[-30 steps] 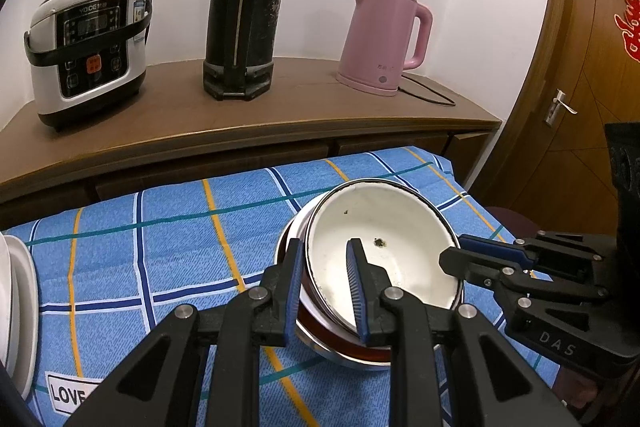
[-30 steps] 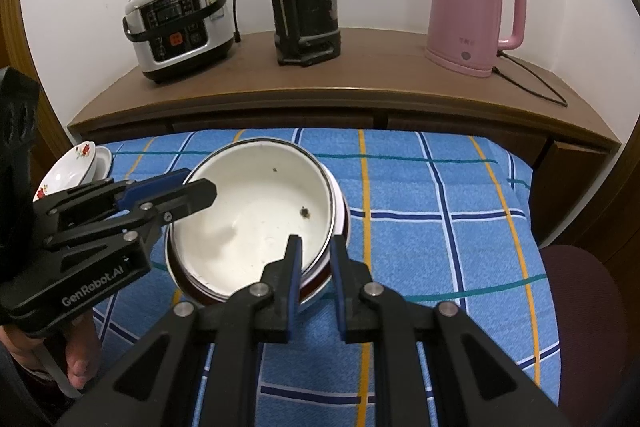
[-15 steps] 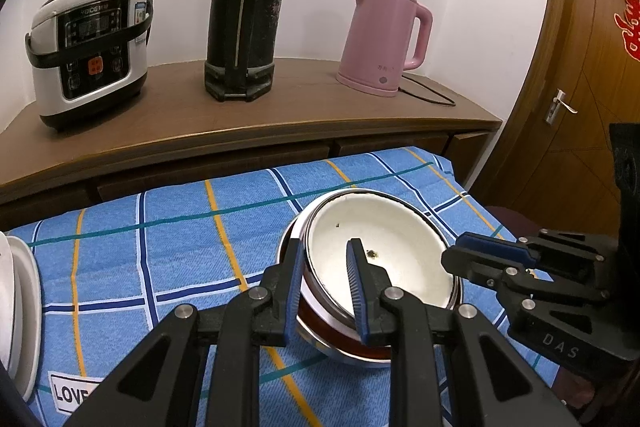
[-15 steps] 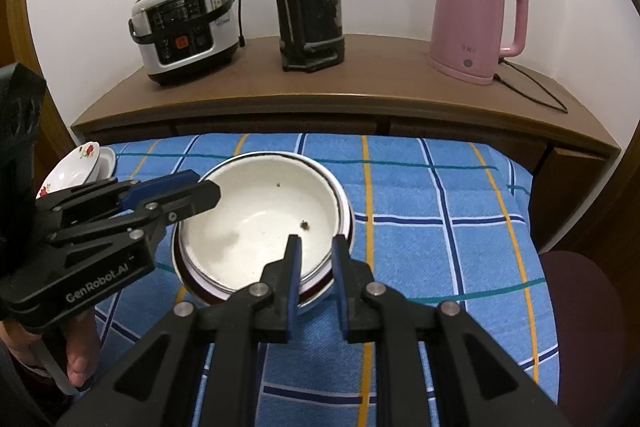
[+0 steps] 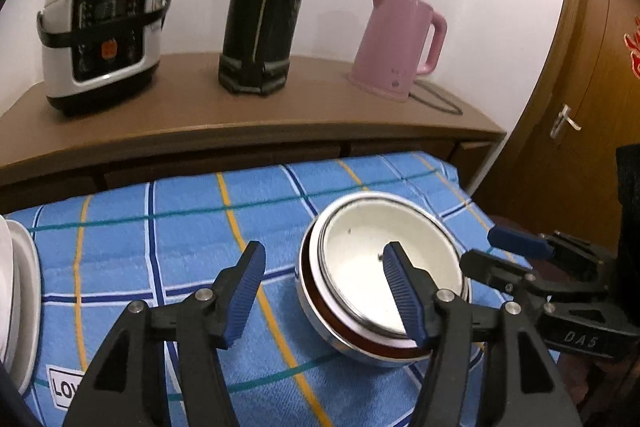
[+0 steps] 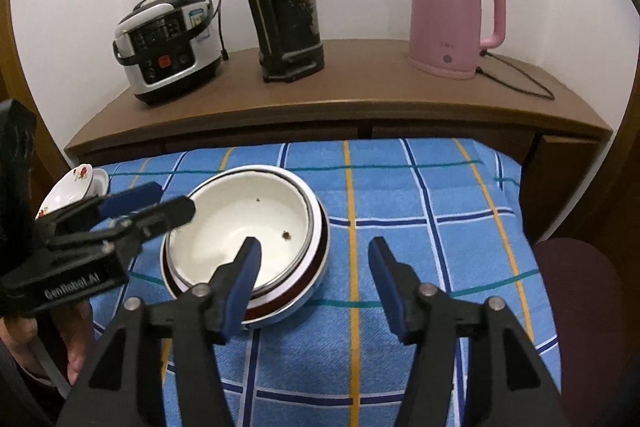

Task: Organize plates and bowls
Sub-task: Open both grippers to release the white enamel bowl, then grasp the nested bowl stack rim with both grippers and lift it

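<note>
White enamel lines the top bowl (image 6: pixel 240 227), which sits nested in a second bowl with a dark red band (image 5: pixel 340 323) on the blue checked tablecloth (image 6: pixel 420 207). Both tools are letting go at once. The left gripper (image 5: pixel 324 295) has its jaws opening: the near left rim of the stack lies in the gap, one blue pad over the white inside and the other out over the cloth, neither pressing on the rim. The right gripper (image 6: pixel 314 279) is opening too, one pad above the bowl's near right rim and the other clear of it on the outer side. So the nested pair rests on the cloth, held by nothing, between the two tools.

For whatever comes next, what matters is that the bowl stack lies straight ahead of both grippers and slightly inward of each, so either hand is equally near and must back off along its own line before it swings away. A separate stack of plates (image 6: pixel 70 187), white with red flowers, sits at the table's far left edge, on the left gripper's side; how many are in it I cannot tell, as the left tool covers part of it. That pile is likely where the left hand is best placed to work.
</note>
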The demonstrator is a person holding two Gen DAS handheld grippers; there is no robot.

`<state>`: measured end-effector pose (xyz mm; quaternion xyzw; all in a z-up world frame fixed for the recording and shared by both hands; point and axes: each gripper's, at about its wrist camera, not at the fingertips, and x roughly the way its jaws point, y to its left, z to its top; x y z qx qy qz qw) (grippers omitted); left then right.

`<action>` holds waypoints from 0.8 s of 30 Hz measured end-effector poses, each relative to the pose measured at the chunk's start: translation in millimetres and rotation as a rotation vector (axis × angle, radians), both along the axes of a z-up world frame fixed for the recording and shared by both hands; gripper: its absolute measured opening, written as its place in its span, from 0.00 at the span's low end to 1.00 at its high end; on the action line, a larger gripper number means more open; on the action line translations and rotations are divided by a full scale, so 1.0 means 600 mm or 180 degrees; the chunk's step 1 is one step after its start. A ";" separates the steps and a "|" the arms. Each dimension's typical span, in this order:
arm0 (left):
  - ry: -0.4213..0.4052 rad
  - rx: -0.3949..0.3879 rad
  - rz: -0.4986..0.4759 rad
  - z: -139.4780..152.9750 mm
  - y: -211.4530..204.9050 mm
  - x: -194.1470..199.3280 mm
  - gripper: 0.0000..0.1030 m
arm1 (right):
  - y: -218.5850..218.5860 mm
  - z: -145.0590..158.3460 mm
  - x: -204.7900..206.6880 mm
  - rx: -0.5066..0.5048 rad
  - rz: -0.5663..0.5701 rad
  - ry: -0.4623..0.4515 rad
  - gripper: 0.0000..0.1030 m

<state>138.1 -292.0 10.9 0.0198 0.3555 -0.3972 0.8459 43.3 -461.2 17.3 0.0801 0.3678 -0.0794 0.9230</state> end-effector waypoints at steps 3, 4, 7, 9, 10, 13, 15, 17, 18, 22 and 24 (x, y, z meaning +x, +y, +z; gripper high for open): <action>0.0068 0.0060 -0.0043 -0.009 -0.007 0.001 0.62 | -0.003 -0.006 0.004 0.0034 -0.0005 0.0020 0.55; 0.0076 0.0072 -0.0045 -0.010 -0.008 0.000 0.62 | -0.004 -0.008 0.004 0.0049 -0.0001 0.0023 0.55; 0.0128 0.0080 -0.0054 -0.014 -0.009 0.002 0.62 | -0.007 -0.014 0.010 0.0118 0.0003 0.0057 0.55; 0.0151 0.0088 -0.0067 -0.016 -0.011 0.003 0.62 | -0.008 -0.020 0.014 0.0159 -0.0002 0.0081 0.55; 0.0156 0.0103 -0.0074 -0.018 -0.013 0.003 0.62 | -0.009 -0.022 0.016 0.0176 0.0000 0.0097 0.55; 0.0154 0.0176 -0.0085 -0.026 -0.018 0.001 0.62 | -0.007 -0.031 0.024 0.0218 0.0030 0.0150 0.49; 0.0153 0.0221 -0.0099 -0.030 -0.023 0.001 0.62 | -0.004 -0.038 0.029 0.0257 0.0052 0.0200 0.45; 0.0147 0.0252 -0.0126 -0.033 -0.028 -0.001 0.61 | 0.001 -0.043 0.033 0.0245 0.0059 0.0225 0.39; 0.0130 0.0275 -0.0148 -0.035 -0.031 -0.004 0.59 | 0.004 -0.043 0.033 0.0202 0.0053 0.0217 0.36; 0.0004 0.0391 -0.0132 -0.038 -0.038 -0.011 0.55 | 0.006 -0.042 0.034 0.0181 0.0020 0.0214 0.31; 0.0025 0.0369 -0.0106 -0.038 -0.035 -0.009 0.54 | 0.006 -0.042 0.035 0.0193 -0.0004 0.0207 0.29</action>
